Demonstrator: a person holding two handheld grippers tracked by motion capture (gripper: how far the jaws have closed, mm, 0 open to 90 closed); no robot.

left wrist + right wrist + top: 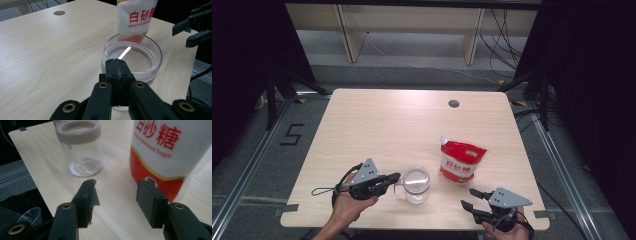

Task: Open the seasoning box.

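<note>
Left gripper [395, 178]: jaws pressed together, pads meeting flat, clamped at the near rim of the clear glass jar [416, 185]; no earlier picture to hold it against.
Right gripper [468, 197]: jaws parted, nothing between the pads, tips aimed toward the red-and-white sugar pouch [460, 161].
Jar position: front middle of the pale wooden table [377, 125], between both grippers, upright, mouth facing up, long axis vertical.
Pouch position: just right of and behind the jar, apart from it; long axis running away from the person, white spout at the far end.
Pouch label: red characters on white, seen in the left gripper view [136, 17].
</note>
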